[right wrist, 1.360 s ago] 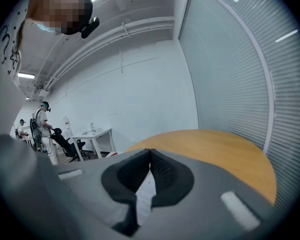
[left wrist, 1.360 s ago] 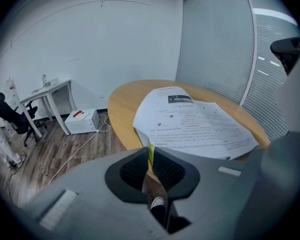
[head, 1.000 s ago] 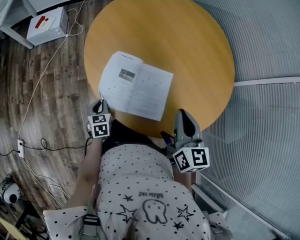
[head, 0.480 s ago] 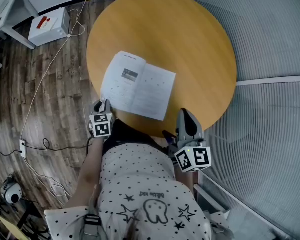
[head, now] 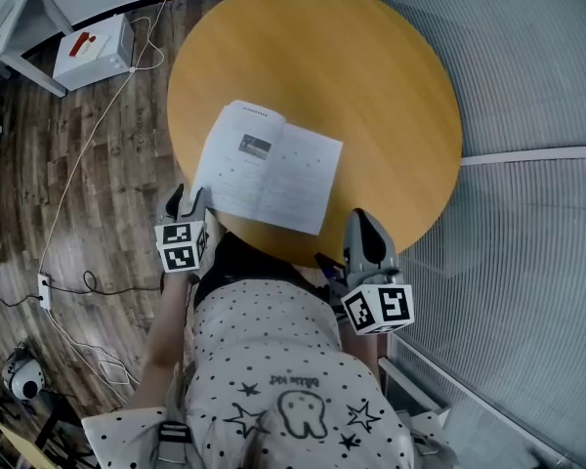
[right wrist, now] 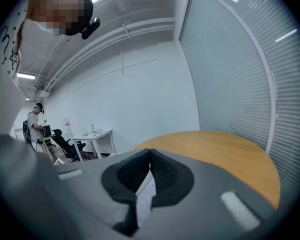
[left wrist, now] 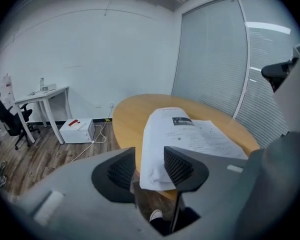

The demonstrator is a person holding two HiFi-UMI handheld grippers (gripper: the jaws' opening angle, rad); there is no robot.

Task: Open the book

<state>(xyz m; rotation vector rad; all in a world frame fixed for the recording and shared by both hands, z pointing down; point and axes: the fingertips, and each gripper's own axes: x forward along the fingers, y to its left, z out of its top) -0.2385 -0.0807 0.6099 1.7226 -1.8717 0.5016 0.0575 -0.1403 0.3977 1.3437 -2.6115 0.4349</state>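
Two claws at the round table's (head: pixel 371 86) near edge: left claw (left wrist: pixel 149 160) opening, open book's (head: pixel 269 167) corner unpinched; right claw (right wrist: pixel 150 153) pressed together, empty. White box (head: pixel 93 50) and cables (head: pixel 73 179) on the floor (head: pixel 117 154).

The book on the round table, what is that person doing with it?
A person stands at the table with a gripper in each hand. The book lies open and flat on the table, near its edge. The left gripper is just off the book's near corner, its jaws opening with nothing pinched between them. The right gripper is shut by the table's edge, holding nothing.
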